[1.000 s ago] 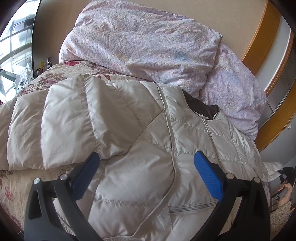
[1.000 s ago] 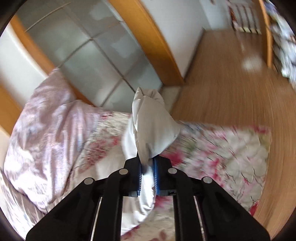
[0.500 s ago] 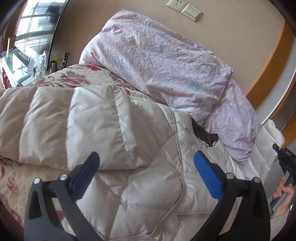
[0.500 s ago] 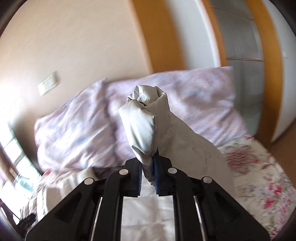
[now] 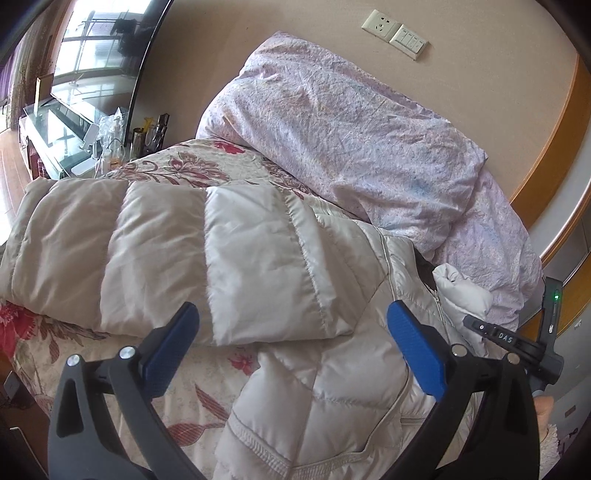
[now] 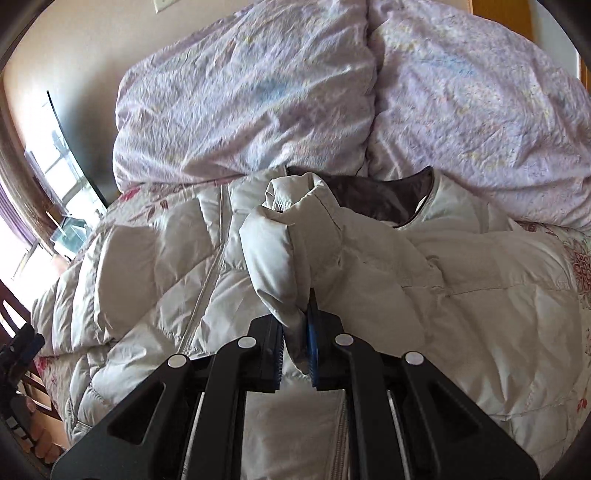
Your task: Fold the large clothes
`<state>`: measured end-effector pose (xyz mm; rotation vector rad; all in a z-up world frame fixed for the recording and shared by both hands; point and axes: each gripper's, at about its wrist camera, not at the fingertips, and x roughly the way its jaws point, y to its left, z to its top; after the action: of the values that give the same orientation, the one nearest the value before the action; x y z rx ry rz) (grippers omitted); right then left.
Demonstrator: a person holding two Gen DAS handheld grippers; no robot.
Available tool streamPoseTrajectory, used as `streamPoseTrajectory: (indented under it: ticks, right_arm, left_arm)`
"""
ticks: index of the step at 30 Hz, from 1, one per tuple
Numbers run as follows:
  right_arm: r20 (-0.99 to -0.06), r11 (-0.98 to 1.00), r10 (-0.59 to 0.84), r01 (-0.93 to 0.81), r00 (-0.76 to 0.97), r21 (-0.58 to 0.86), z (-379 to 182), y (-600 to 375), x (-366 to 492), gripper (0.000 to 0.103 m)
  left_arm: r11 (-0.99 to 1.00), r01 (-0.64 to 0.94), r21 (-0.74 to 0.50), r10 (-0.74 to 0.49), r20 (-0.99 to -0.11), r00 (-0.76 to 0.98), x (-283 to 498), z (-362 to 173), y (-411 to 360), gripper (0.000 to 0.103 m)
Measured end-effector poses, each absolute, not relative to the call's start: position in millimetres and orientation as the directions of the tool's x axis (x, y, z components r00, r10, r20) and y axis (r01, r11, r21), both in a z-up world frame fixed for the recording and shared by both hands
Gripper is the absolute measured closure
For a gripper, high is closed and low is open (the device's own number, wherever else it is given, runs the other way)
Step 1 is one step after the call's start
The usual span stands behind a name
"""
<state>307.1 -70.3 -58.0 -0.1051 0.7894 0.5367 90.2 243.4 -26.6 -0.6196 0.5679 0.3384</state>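
Note:
A white quilted down jacket [image 5: 332, 376] lies zipped, front up, on the floral bedspread [image 5: 192, 398]. Its left sleeve [image 5: 155, 258] lies folded across the chest. My left gripper [image 5: 291, 350] is open and empty, hovering above the jacket's lower front. My right gripper [image 6: 295, 354] is shut on the right sleeve [image 6: 277, 254] near its cuff and holds it over the jacket's chest, below the dark-lined collar [image 6: 373, 199]. The right gripper also shows at the right edge of the left wrist view [image 5: 513, 339].
Two lilac pillows [image 5: 343, 136] [image 6: 476, 110] lean on the beige wall at the bed's head. A bedside table with bottles and clutter [image 5: 110, 144] stands to the left by a window. A wall socket [image 5: 380, 24] sits above the pillows.
My right gripper has swung the sleeve from out past the bed's side in over the jacket's chest. My left gripper has drawn back a little and stays open.

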Motion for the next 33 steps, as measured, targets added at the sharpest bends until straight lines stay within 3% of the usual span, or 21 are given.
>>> streamPoseTrajectory:
  ticks: [6, 7, 8, 10, 12, 16, 19, 23, 27, 33]
  right_arm:
    - [-0.762, 0.838, 0.256, -0.529, 0.595, -0.131, -89, -32, 296, 0.088]
    - [-0.765, 0.821, 0.237, -0.545, 0.598, -0.172, -94, -26, 292, 0.078]
    - [-0.768, 0.804, 0.231, -0.562, 0.598, -0.196, -96, -22, 287, 0.059]
    - [-0.753, 0.765, 0.234, -0.594, 0.616, -0.248, -95, -14, 271, 0.044]
    - [-0.731, 0.738, 0.259, -0.618, 0.631, -0.272, -88, -12, 255, 0.044]
    - [-0.689, 0.786, 0.400, -0.613, 0.605, -0.082, -56, -40, 255, 0.046]
    - [-0.638, 0.875, 0.342, -0.482, 0.689, -0.051, -41, -68, 286, 0.050]
    - [-0.710, 0.902, 0.291, -0.432, 0.641, -0.020, -61, -75, 323, 0.055]
    - [-0.776, 0.875, 0.170, -0.455, 0.607, -0.164, -102, -42, 329, 0.054]
    - [-0.746, 0.843, 0.037, -0.422, 0.665, -0.335, -116, -13, 322, 0.055]
  left_arm:
    - [0.751, -0.463, -0.470, 0.124, -0.589, 0.799, 84, -31, 248, 0.002]
    - [0.748, -0.467, -0.471, 0.126, -0.590, 0.797, 82, -31, 249, 0.002]
    - [0.745, -0.471, -0.472, 0.127, -0.593, 0.795, 81, -32, 250, 0.002]
    - [0.739, -0.478, -0.475, 0.127, -0.598, 0.791, 79, -33, 253, 0.002]
    - [0.731, -0.484, -0.480, 0.129, -0.600, 0.790, 76, -33, 257, 0.002]
    - [0.708, -0.496, -0.502, 0.130, -0.598, 0.791, 67, -35, 266, 0.002]
    - [0.690, -0.511, -0.512, 0.140, -0.598, 0.789, 60, -37, 273, 0.002]
    - [0.682, -0.536, -0.498, 0.161, -0.612, 0.774, 52, -39, 278, 0.002]
    - [0.664, -0.564, -0.491, 0.172, -0.634, 0.754, 45, -46, 284, 0.002]
    - [0.607, -0.603, -0.517, 0.176, -0.653, 0.737, 29, -58, 294, 0.002]
